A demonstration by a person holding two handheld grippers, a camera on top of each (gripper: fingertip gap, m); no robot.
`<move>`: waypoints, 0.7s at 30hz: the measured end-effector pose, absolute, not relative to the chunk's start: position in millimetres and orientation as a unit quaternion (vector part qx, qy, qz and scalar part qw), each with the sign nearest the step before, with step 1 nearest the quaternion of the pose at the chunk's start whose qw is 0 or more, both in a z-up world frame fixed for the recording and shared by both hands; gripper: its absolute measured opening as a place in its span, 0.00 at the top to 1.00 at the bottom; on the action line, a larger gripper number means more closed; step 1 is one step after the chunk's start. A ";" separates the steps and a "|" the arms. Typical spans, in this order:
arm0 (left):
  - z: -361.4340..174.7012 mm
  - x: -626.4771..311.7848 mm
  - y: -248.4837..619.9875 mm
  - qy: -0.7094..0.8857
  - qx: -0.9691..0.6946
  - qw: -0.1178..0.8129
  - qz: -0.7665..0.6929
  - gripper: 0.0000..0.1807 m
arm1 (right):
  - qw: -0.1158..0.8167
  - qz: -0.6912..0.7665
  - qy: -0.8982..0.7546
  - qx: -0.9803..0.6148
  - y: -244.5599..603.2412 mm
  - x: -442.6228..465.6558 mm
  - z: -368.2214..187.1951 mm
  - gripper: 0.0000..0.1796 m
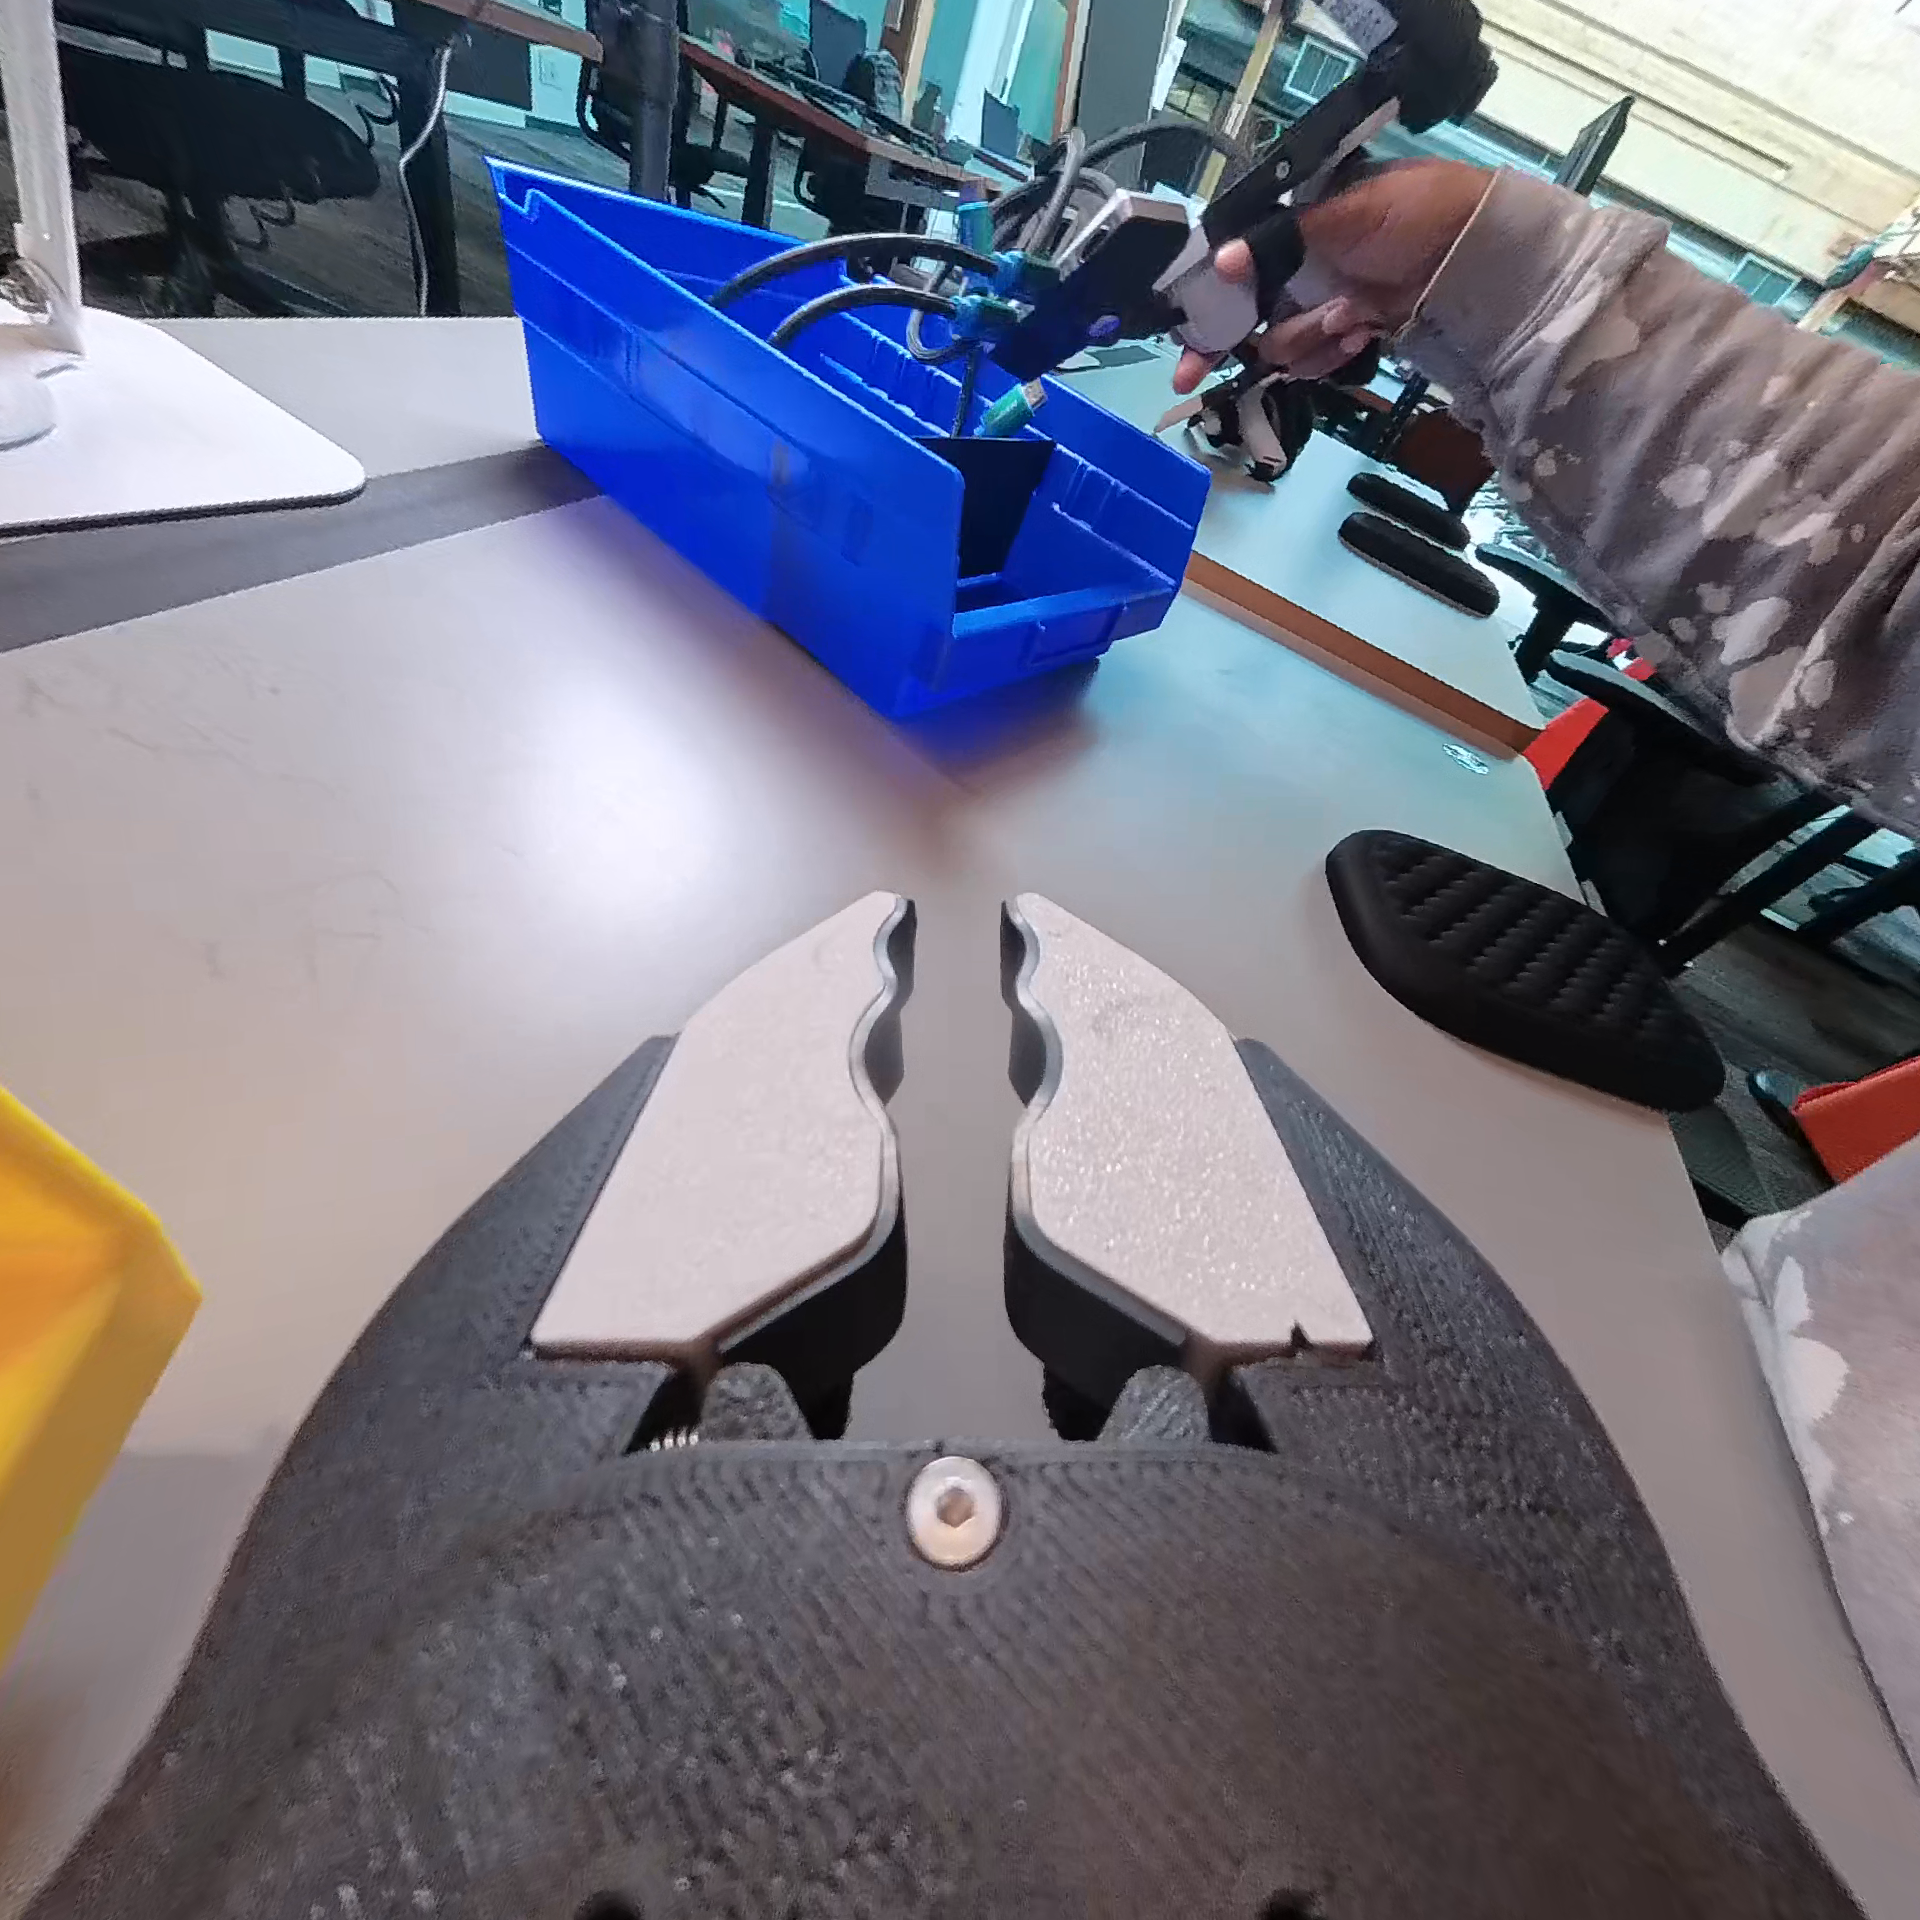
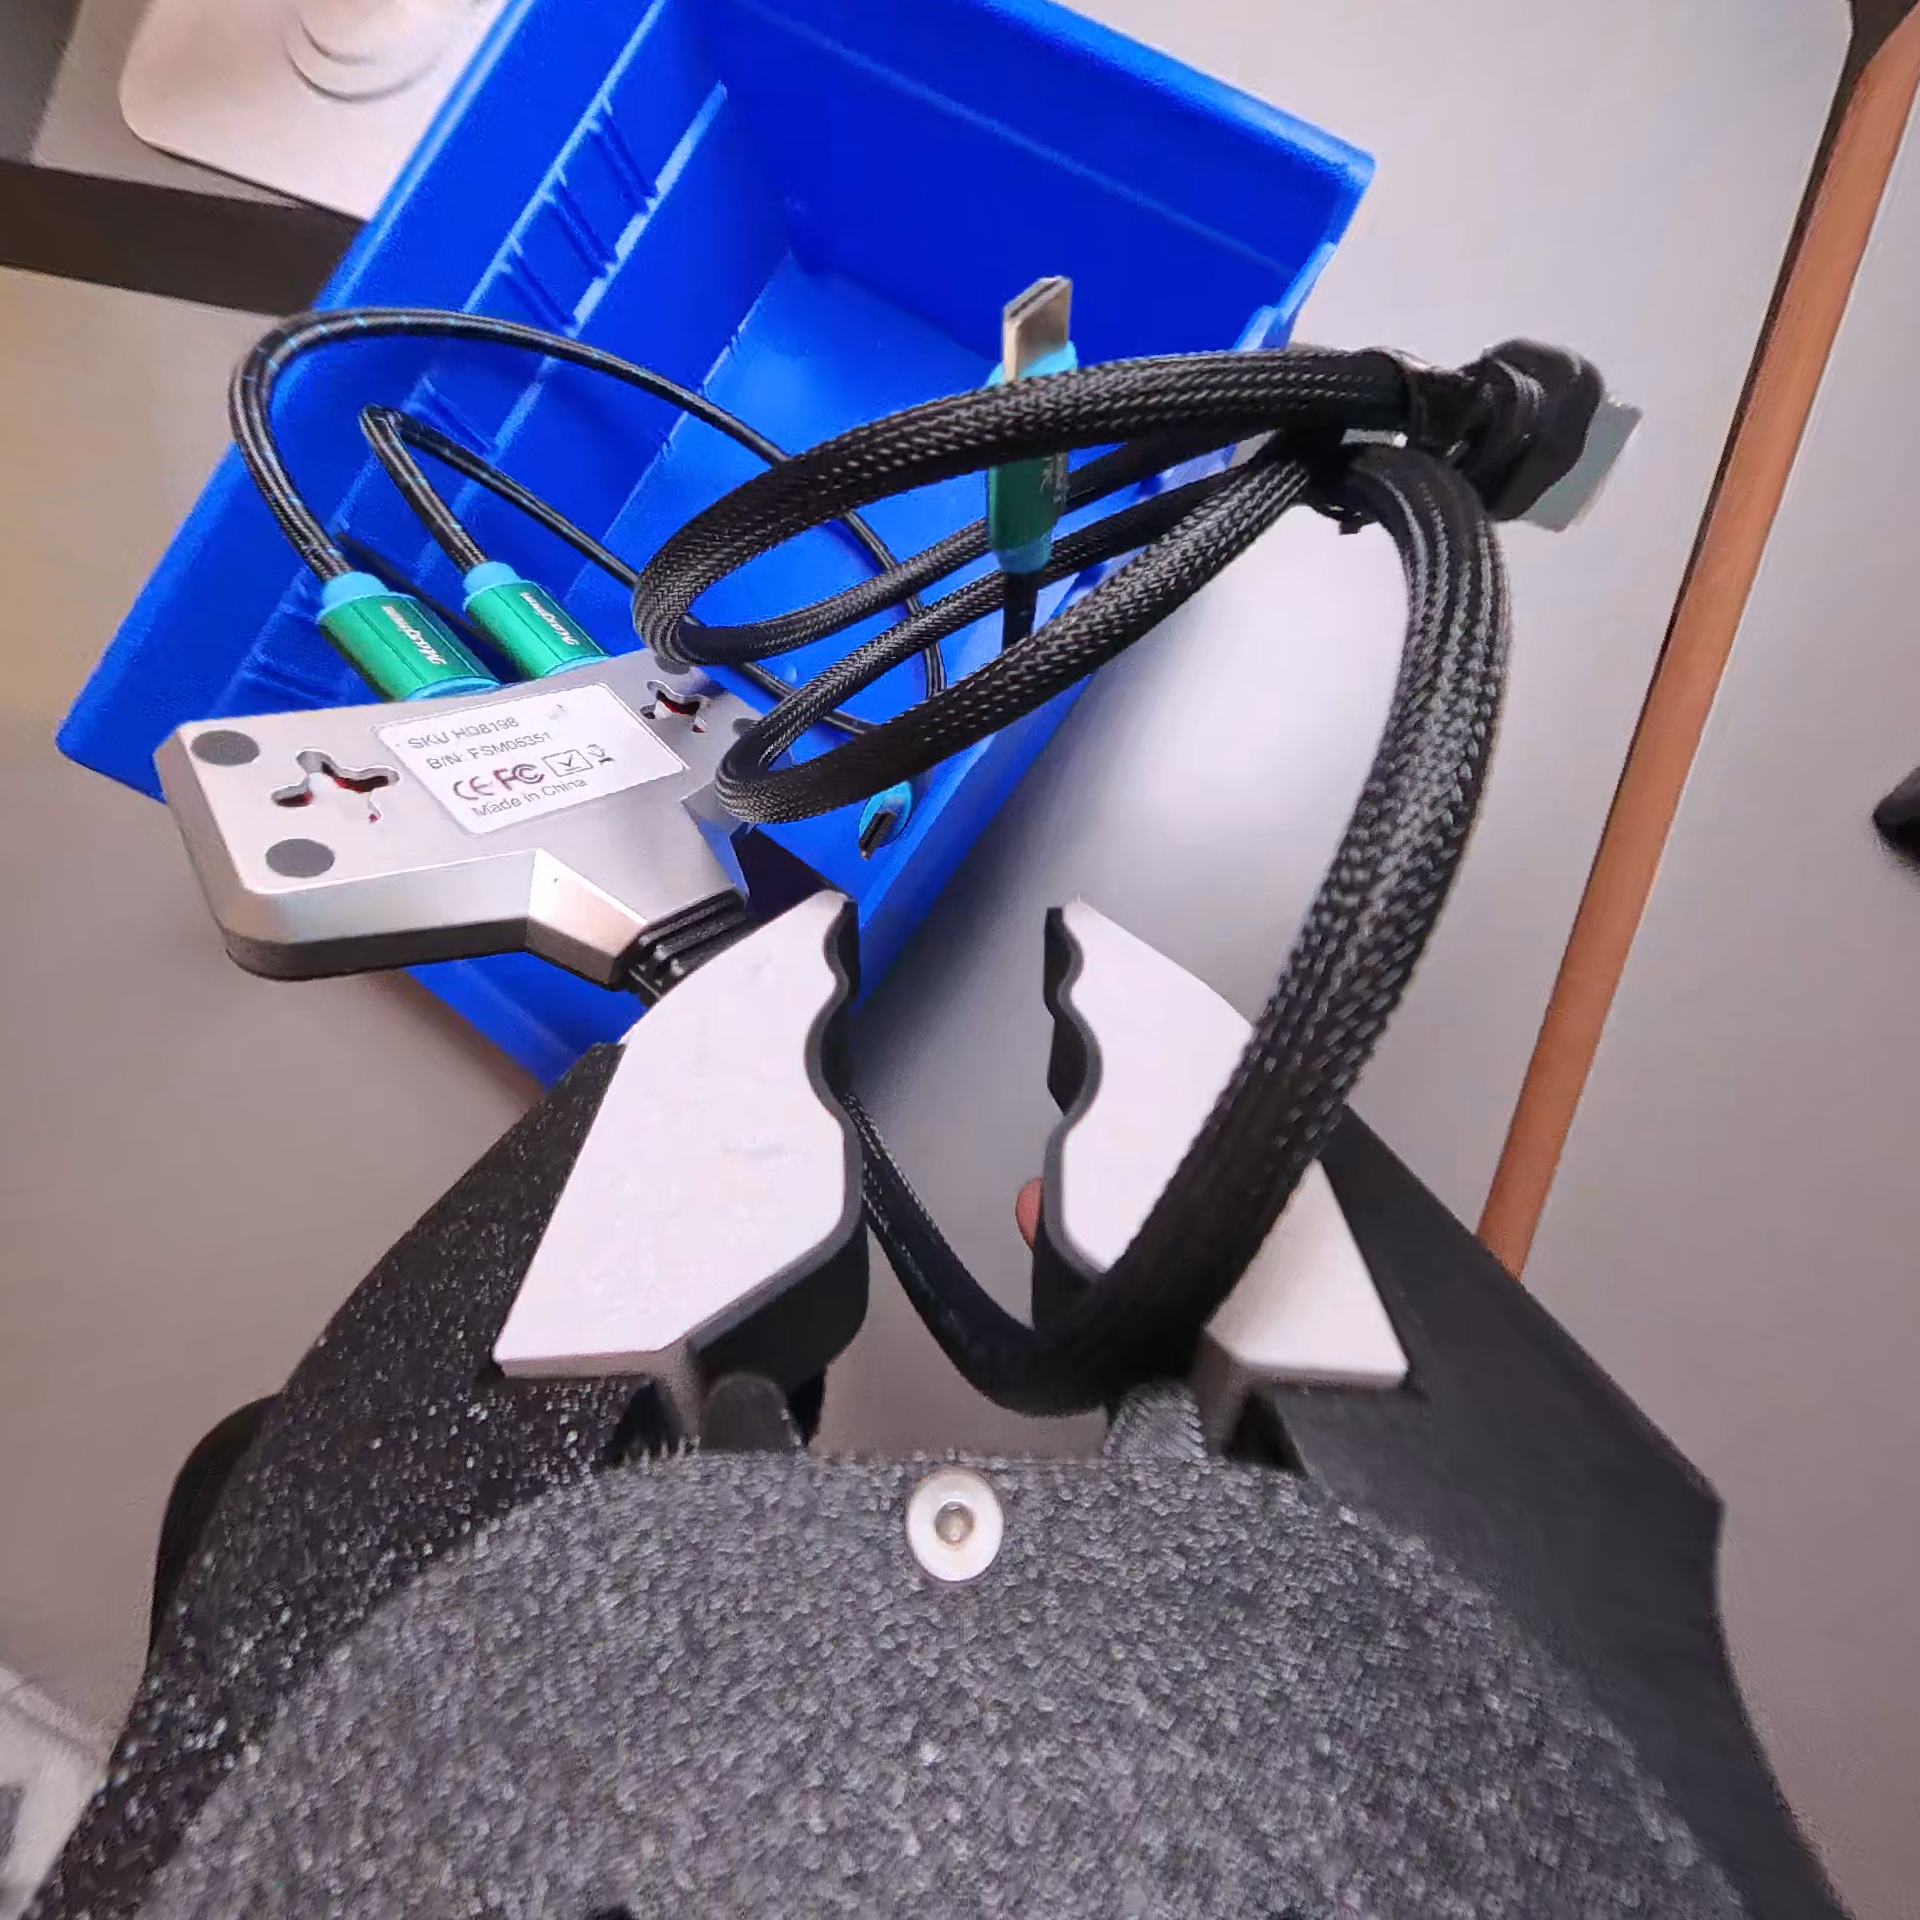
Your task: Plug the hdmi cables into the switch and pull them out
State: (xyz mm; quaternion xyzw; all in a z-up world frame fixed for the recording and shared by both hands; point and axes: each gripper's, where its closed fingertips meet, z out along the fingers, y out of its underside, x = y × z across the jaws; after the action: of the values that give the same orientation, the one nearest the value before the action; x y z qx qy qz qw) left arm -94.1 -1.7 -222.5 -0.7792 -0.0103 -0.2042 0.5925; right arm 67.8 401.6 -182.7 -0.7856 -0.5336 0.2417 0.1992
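Observation:
The silver hdmi switch (image 2: pixel 436 821) hangs upside down above the blue bin (image 2: pixel 935 156). Two green hdmi plugs (image 2: pixel 405 644) sit in its ports. A third green plug (image 2: pixel 1023 468) hangs loose over the bin. My right gripper (image 2: pixel 951 925) holds the switch's thick black braided cable (image 2: pixel 1382 883), which runs down between its jaws and loops over the right finger. The jaws stand partly apart at the tips. In the left wrist view the right gripper (image 1: pixel 1049 312) and switch (image 1: pixel 1132 223) are raised over the bin (image 1: pixel 727 447). My left gripper (image 1: pixel 958 914) is open and empty, low over the table.
A yellow bin (image 1: pixel 73 1351) sits at the near left and a white monitor base (image 1: pixel 156 436) at the far left. A black chair armrest (image 1: pixel 1507 966) lies beyond the table's right edge. A person's sleeve (image 1: pixel 1662 436) reaches in from the right.

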 end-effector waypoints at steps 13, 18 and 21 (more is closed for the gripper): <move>-227.1 -96.1 -1.4 -0.010 -0.786 0.588 -0.190 0.91 | 0.165 0.247 -0.555 -0.777 428.7 26.9 -140.0 0.75; -232.7 -95.9 -0.4 -0.010 -0.792 0.579 -0.192 0.91 | 0.139 0.213 -0.579 -0.775 433.2 -6.4 -137.6 0.74; -232.8 -98.6 -1.1 -0.012 -0.792 0.580 -0.189 0.91 | 0.129 0.209 -0.583 -0.774 433.4 -24.0 -139.9 0.72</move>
State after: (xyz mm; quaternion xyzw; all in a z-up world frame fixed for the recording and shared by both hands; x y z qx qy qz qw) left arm -98.6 -1.1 -232.8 -0.7924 -0.0120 -0.1894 0.5797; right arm -24.0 433.4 -139.9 -0.7742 -0.5834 0.2086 0.1292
